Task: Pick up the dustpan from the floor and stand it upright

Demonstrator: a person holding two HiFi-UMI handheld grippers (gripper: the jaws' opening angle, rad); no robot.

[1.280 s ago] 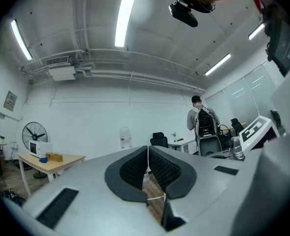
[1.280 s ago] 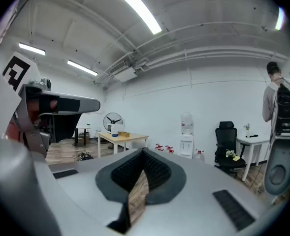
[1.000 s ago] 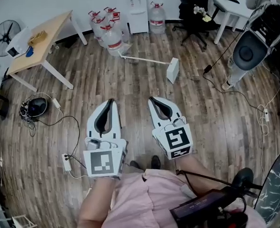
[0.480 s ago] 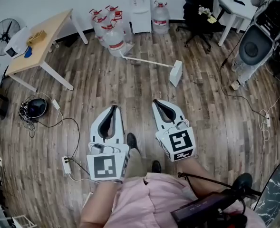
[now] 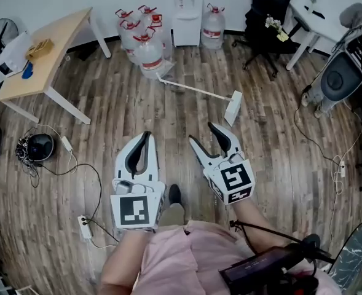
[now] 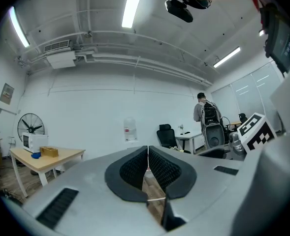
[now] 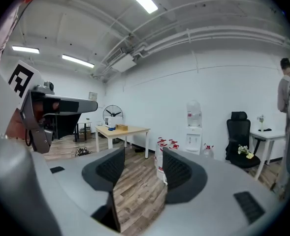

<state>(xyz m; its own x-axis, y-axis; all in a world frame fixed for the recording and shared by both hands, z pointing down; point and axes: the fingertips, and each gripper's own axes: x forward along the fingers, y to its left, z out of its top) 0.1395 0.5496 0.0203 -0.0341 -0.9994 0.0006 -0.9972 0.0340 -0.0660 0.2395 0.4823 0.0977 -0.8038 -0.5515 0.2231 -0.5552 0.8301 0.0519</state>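
Observation:
A white long-handled dustpan [image 5: 232, 107] lies flat on the wood floor in the head view, its handle [image 5: 190, 88] running back-left toward the water bottles. My right gripper [image 5: 203, 133] is held above the floor a short way in front of the pan, jaws open and empty. My left gripper [image 5: 147, 134] is beside it to the left, jaws shut with nothing between them. The left gripper view shows its pads [image 6: 135, 168] pressed together. In the right gripper view the gripper [image 7: 141, 168] stands open with floor showing between the fingers; the dustpan is not seen there.
Several water bottles [image 5: 144, 34] and a water dispenser [image 5: 187, 11] stand at the back wall. A wooden table [image 5: 45, 57] is at the left, a black office chair [image 5: 268, 23] and white desk at the back right. Cables [image 5: 76, 165] and a power strip lie on the floor at left. A person stands far right [image 6: 204, 113].
The view has moved forward, so the dustpan lies closer ahead. My right gripper's jaws have opened and it has turned toward the pan. The left gripper stays shut.

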